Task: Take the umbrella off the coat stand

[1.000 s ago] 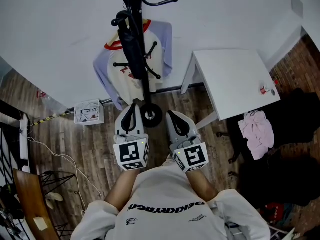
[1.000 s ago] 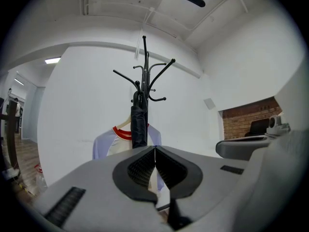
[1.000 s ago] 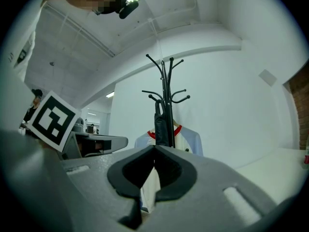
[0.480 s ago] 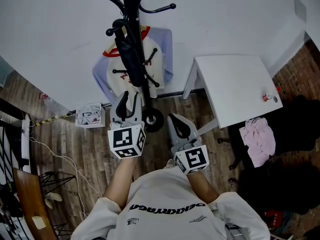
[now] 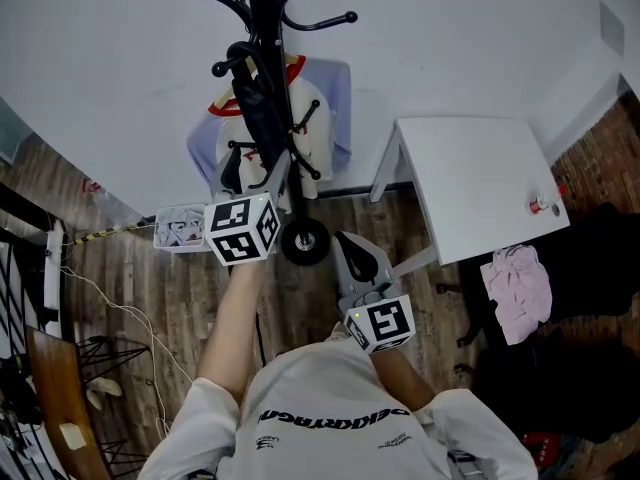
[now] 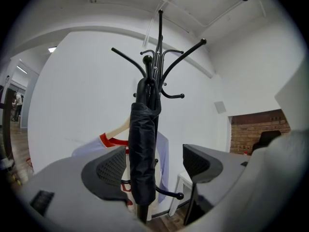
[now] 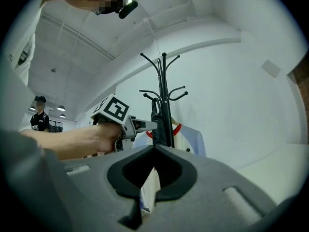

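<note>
A black folded umbrella hangs from a hook of the black coat stand, close against its pole. My left gripper is raised level to it; its jaws have just been opening and now stand wide. In the left gripper view the umbrella shows in the gap between the left gripper's pads, which do not touch it. My right gripper hangs back lower, shut with nothing in it. From the right gripper I see the stand and umbrella ahead.
A white and lilac shirt with a red collar hangs on the stand behind the umbrella. The stand's round base rests on the wood floor. A white table stands at right, a small box at left. A person stands far off.
My left gripper has gone forward and up to the umbrella, and its jaws went from shut to wide open. The right gripper has stayed almost in place.
</note>
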